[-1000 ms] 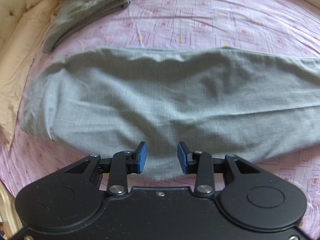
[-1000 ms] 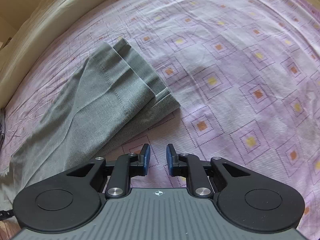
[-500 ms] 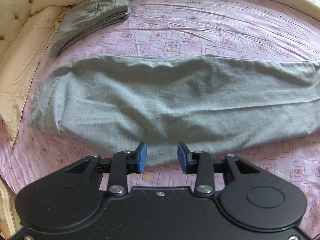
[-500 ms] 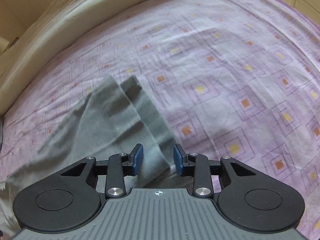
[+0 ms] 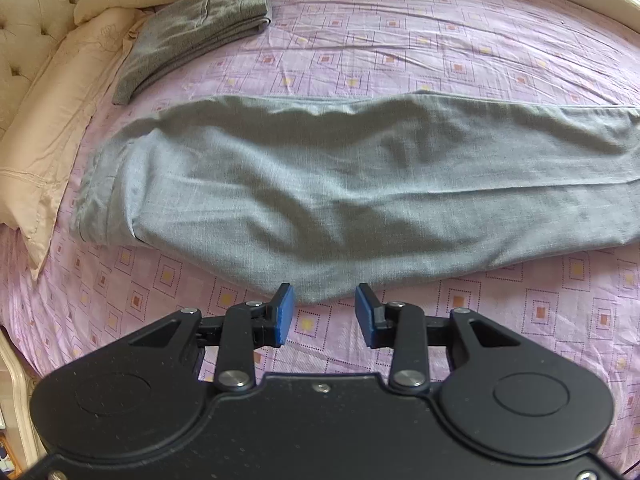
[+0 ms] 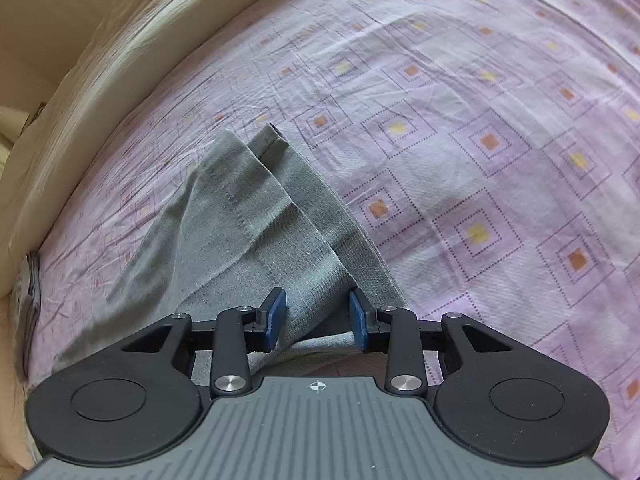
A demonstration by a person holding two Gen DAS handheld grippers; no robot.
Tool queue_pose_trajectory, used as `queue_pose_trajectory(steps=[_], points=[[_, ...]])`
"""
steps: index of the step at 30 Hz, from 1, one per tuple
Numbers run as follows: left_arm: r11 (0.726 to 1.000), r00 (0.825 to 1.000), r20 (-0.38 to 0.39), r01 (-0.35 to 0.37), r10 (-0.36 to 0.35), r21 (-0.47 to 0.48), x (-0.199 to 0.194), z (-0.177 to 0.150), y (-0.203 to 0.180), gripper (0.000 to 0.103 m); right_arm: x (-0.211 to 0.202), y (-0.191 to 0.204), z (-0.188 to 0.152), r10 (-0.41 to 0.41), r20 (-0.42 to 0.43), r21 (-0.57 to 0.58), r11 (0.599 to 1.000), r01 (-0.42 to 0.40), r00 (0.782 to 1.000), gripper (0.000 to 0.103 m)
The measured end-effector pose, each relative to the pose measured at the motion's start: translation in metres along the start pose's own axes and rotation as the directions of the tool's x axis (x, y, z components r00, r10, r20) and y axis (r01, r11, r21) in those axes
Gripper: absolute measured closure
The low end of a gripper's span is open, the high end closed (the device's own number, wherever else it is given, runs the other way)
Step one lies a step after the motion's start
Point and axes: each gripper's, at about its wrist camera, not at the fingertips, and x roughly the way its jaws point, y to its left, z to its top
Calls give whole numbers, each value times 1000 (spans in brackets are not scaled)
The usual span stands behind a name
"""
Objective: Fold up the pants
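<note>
Grey pants (image 5: 320,192) lie flat and lengthwise across the pink patterned sheet (image 5: 440,40), waist to the left. My left gripper (image 5: 324,316) hovers open just past their near edge with nothing between its blue pads. In the right wrist view, the stacked leg cuffs (image 6: 256,208) run from mid-frame down into my right gripper (image 6: 317,316). Its fingers stand apart on either side of the fabric, and I see no pinch on the cloth.
A second, darker grey pair (image 5: 192,40) lies folded at the far left by a beige pillow (image 5: 52,120) and tufted headboard (image 5: 24,20). The bed's cream padded rim (image 6: 120,60) curves along the far side. Bare sheet (image 6: 480,160) spreads right of the cuffs.
My left gripper has pulled back and up, off the pants' near edge. My right gripper has slid over the cuffs and its jaws have widened around them.
</note>
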Motion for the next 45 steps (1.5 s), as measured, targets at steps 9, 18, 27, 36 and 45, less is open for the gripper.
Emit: queue_pose_trajectory(steps=[9, 18, 27, 36, 45], points=[[999, 1000, -11, -17, 17, -29, 8, -2, 9, 56, -54, 43, -9, -26, 134, -179, 983, 50, 991, 101], [999, 999, -13, -41, 41, -30, 10, -12, 22, 56, -16, 34, -25, -224, 128, -212, 946, 247, 966, 101], [989, 997, -31, -79, 76, -123, 14, -25, 70, 56, -5, 48, -31, -302, 122, -305, 895, 325, 946, 96], [979, 987, 3, -160, 161, -130, 33, -15, 146, 56, -60, 65, -57, -191, 212, -236, 942, 240, 958, 86], [989, 988, 62, -137, 141, -62, 78, 27, 223, 56, -52, 165, -150, -66, 129, -367, 924, 109, 989, 86]])
